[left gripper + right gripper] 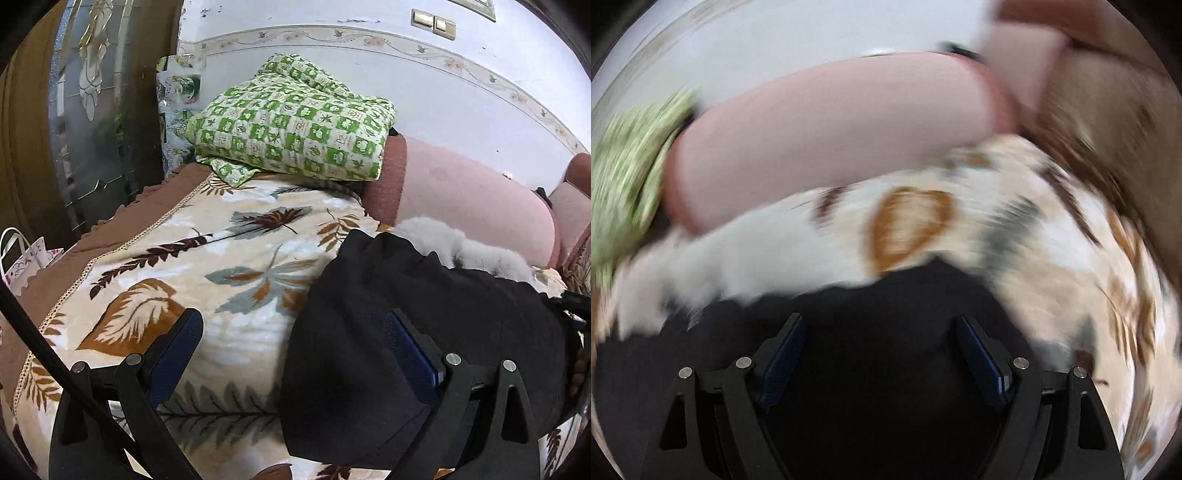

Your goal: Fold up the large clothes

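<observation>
A black garment (406, 332) with a grey fur trim (461, 247) lies bunched on the leaf-patterned blanket (207, 273) of a sofa. My left gripper (293, 332) is open above the garment's left edge; its right finger (410, 343) is over the black cloth and its left finger (181, 343) over the blanket. In the blurred right wrist view my right gripper (879, 339) is open and empty above the same black garment (879, 295), with the blanket (1052, 258) beyond it.
A folded green checked quilt (295, 122) sits at the far end of the sofa and shows in the right wrist view (624, 177). The pink backrest (472, 199) runs along the right. A wood and glass door (92, 110) and a paper bag (26, 262) are left.
</observation>
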Demonstrator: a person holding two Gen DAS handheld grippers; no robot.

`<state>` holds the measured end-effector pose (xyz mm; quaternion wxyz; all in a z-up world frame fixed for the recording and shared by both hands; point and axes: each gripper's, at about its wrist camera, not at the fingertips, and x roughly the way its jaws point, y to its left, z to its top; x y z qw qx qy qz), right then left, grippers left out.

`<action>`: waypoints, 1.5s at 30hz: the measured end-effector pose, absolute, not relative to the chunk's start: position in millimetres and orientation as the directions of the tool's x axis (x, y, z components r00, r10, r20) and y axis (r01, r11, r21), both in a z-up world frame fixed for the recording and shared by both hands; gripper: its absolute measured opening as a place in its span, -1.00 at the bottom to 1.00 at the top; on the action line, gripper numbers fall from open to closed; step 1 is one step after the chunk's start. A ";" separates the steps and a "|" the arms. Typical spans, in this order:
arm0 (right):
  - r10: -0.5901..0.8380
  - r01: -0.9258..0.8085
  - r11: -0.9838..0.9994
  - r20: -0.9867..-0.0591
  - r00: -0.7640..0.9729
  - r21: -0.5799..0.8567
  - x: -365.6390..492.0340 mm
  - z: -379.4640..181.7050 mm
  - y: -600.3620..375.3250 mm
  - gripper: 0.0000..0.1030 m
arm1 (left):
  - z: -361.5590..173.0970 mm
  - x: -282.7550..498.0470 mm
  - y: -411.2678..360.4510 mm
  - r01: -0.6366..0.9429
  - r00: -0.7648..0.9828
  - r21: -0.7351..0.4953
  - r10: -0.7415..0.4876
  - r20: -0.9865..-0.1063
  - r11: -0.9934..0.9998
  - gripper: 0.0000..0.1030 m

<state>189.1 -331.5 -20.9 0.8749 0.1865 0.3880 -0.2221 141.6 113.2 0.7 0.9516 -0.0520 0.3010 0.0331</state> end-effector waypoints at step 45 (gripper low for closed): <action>-0.292 0.282 0.954 -0.497 0.817 -0.096 10.3 -38.7 -179.1 0.84 | -47.2 94.9 10.1 0.110 0.757 0.073 -0.036 -0.652 0.991 0.93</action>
